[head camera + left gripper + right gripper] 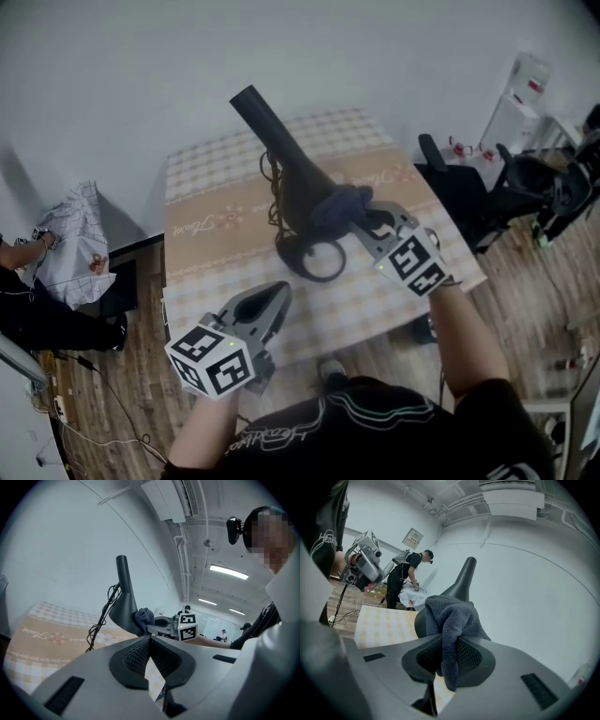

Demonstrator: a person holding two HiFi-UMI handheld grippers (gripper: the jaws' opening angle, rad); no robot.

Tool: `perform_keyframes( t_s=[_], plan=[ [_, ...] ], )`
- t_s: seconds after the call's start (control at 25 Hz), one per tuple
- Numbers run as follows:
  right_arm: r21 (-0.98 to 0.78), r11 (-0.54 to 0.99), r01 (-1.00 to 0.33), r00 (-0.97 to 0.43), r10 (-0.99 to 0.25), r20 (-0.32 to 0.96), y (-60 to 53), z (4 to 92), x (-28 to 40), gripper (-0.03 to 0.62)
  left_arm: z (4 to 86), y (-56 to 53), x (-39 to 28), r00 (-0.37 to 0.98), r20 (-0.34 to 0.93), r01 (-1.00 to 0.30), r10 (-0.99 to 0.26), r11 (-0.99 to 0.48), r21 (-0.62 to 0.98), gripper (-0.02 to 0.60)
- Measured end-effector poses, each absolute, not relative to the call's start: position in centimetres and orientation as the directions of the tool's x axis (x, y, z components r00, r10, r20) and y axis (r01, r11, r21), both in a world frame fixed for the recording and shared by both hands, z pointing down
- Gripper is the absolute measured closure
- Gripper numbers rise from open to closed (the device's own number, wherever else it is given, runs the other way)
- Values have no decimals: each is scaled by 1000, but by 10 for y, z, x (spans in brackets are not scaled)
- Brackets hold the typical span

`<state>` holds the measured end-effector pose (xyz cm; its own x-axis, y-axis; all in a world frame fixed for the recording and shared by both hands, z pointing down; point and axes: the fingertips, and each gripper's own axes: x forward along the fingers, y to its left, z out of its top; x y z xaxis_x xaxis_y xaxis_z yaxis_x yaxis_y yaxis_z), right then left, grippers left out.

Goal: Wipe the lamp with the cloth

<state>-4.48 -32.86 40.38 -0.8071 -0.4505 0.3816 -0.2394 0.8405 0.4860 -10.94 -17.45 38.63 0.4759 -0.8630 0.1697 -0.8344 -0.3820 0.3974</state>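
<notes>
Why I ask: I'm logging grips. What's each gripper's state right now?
Left gripper: closed, empty.
Right gripper: closed on the cloth, held against the lamp.

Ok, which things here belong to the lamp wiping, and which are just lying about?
In the job: lamp, cloth clamped in the right gripper, table under the lamp.
Lying about: left gripper, shut and empty; white bag; black chair.

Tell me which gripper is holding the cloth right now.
The right gripper: its jaws are shut on the dark cloth, held against the lamp. The left gripper is shut on nothing, near the table's front edge.
</notes>
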Motion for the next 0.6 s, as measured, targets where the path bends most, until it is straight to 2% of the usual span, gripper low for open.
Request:
perform_keyframes(
  t_s=[0.16, 0.36, 0.6],
  plan=[
    [467, 856, -222, -786, -441, 433, -323, 414, -38, 533, 385, -168, -110, 480, 156, -830, -863, -389, 399, 581],
    [455, 881, -130, -778, -376, 504, -320, 416, -31, 533, 381, -168, -109, 471, 163, -837, -867, -381, 393, 581],
    [439, 890, -121, -840, -328, 432, -330, 382, -27, 533, 370, -184, -107, 432, 166, -862, -887, -351, 367, 581]
  ],
)
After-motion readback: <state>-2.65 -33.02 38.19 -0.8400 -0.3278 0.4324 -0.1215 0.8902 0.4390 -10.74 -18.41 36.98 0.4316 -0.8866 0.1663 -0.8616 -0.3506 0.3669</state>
